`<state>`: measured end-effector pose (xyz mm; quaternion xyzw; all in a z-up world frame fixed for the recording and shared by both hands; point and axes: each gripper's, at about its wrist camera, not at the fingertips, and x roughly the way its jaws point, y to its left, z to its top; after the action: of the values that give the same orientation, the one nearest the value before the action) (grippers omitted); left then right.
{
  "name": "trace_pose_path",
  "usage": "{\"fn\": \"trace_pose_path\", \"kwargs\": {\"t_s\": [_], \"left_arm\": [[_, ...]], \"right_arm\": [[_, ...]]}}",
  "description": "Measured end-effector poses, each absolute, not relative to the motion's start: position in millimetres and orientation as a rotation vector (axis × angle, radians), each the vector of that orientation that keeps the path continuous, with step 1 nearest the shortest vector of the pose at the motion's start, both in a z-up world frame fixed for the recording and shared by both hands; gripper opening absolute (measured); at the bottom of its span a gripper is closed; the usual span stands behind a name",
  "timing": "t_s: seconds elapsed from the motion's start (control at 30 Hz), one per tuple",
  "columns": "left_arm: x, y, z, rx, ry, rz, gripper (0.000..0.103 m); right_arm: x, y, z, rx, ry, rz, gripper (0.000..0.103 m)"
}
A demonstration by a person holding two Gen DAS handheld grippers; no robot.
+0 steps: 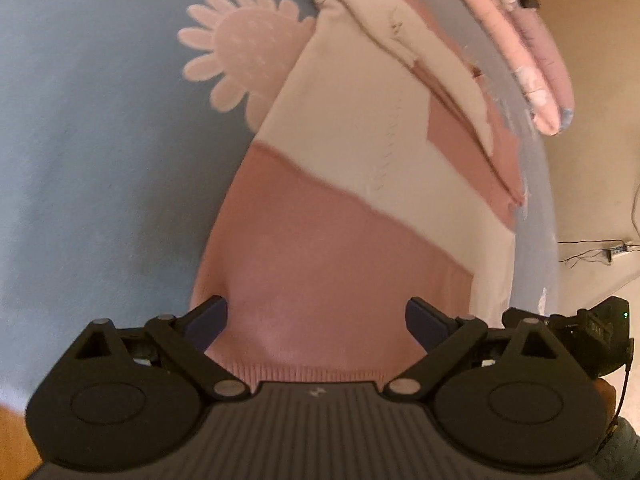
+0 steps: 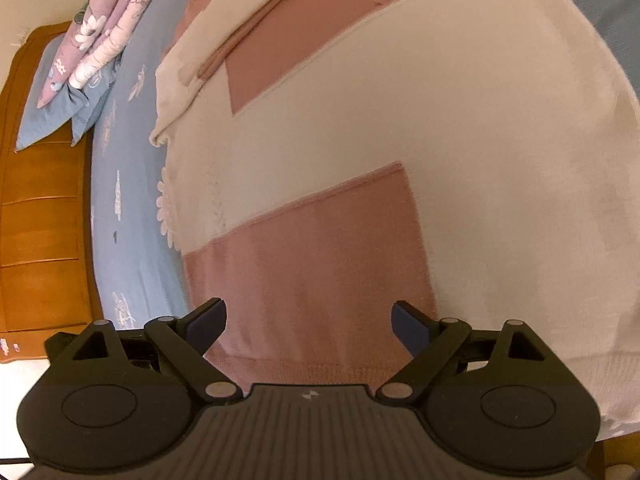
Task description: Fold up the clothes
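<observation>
A pink and cream block-patterned knit sweater [image 1: 344, 216] lies flat on a blue bedsheet [image 1: 88, 160]. A sleeve is folded over its far part. My left gripper [image 1: 316, 320] is open, its fingers spread over the pink ribbed hem at the sweater's near edge. In the right wrist view the same sweater [image 2: 400, 128] fills the frame. My right gripper [image 2: 308, 322] is open over a pink panel just above the hem, holding nothing.
The sheet bears a large pink flower print [image 1: 240, 52]. Folded pink and blue floral bedding [image 2: 92, 44] lies at the far end of the bed. A wooden bed frame [image 2: 40, 220] runs along the left. Cables [image 1: 600, 252] lie on the floor.
</observation>
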<state>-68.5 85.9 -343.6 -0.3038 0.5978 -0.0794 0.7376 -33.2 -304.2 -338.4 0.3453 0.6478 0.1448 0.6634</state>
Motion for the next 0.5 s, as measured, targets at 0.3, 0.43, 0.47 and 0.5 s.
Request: {"fn": "trace_pose_path", "kwargs": {"t_s": [0.3,0.43,0.47,0.5], "left_arm": [[-55,66,-348,-0.641,1.327,-0.244,0.095],[-82,77,-351,-0.657,1.365,-0.180,0.095],[-89,80,-351,-0.661,1.368,-0.166,0.096],[-92,83,-351,-0.673,1.378,-0.144,0.095]], "right_arm": [[-25,-306,-331,0.796,1.436,0.330,0.093],[-29,-310,-331,0.788,1.440,0.328,0.093],[-30,-312,-332,0.787,1.445,0.322,0.093],[-32,-313,-333,0.787,1.451,0.316,0.093]]}}
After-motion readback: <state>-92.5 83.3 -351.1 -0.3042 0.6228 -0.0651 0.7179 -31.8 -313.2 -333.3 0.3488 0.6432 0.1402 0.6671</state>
